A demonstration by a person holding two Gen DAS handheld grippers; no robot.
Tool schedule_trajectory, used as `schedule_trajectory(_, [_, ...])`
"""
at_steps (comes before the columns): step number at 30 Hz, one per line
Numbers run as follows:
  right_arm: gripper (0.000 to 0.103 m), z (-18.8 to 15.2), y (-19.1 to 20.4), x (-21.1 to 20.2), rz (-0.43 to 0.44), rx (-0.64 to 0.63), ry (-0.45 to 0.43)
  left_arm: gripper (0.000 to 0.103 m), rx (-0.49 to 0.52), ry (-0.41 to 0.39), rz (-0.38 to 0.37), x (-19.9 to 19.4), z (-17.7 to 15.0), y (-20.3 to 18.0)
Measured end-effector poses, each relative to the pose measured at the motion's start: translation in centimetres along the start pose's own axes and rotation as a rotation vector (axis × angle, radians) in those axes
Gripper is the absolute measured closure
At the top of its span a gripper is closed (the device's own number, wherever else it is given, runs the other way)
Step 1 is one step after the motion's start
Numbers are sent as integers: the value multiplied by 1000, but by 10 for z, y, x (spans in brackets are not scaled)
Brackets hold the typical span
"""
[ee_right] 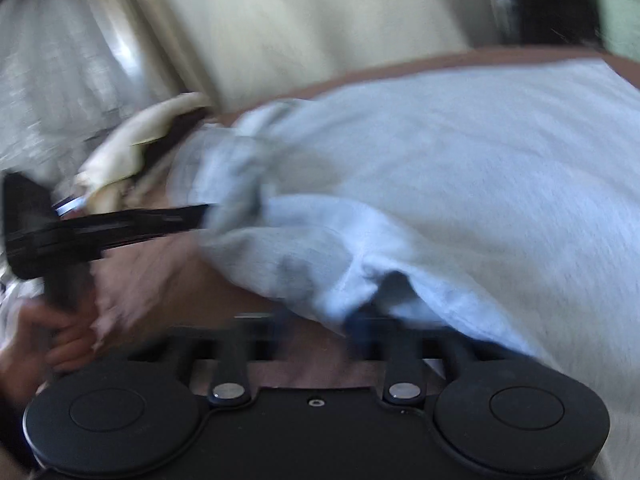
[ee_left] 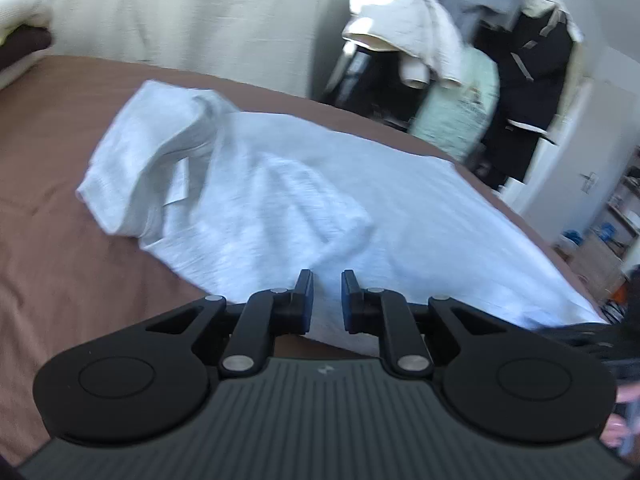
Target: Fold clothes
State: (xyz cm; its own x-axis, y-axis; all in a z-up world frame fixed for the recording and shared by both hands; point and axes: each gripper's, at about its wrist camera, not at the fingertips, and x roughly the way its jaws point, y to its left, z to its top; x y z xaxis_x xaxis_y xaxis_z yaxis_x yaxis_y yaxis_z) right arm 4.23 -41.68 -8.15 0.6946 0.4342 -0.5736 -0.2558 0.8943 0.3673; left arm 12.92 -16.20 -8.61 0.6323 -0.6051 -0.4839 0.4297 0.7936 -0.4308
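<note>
Both grippers work the near hem of a white garment on the brown bed.

The white garment (ee_left: 320,200) lies spread across the brown bed (ee_left: 60,260), reaching its near edge, one sleeve flopped over at the far left and a label showing; the cloth is rumpled, not yet squared. The left gripper (ee_left: 326,296) hovers at the near hem with a narrow gap between its pads, cloth showing through but not visibly pinched. The right gripper (ee_right: 320,332) is smeared by blur at the same hem; its jaws read as closed, likely to lift the hem for a fold, though a pinch cannot be confirmed.
</note>
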Motion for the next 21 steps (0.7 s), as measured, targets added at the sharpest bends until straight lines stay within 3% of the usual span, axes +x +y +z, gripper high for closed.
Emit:
schedule_trajectory(2, [98,8,-1,-11,36,-31,-40,88,-51,-18,-3,0,-2,3])
schedule_trajectory(3, [98,13,-4,-17,55,-25,-63,82,-65,-33,6,-2,-2,4])
schedule_trajectory(4, [98,17,-7,-22,67,-13,-82,69,-78,-48,15,-3,-2,5])
schedule_trajectory(6, [98,22,-11,-31,83,10,-115,46,-86,-116,109,-10,-4,5])
schedule_trajectory(12, [98,16,-16,-22,115,76,-95,43,-206,-23,4,2,-15,18])
schedule_trajectory(14, [96,11,-16,-15,126,101,-67,43,-160,-16,18,1,-18,10])
schedule_trajectory(17, [92,8,-11,-4,118,114,-37,47,-137,-14,13,-1,-24,3])
schedule_trajectory(19, [92,7,-9,5,91,114,-18,81,-117,-28,29,-2,-26,-3])
schedule_trajectory(21, [96,9,-7,8,84,111,-16,89,-73,-48,51,-3,-28,-11])
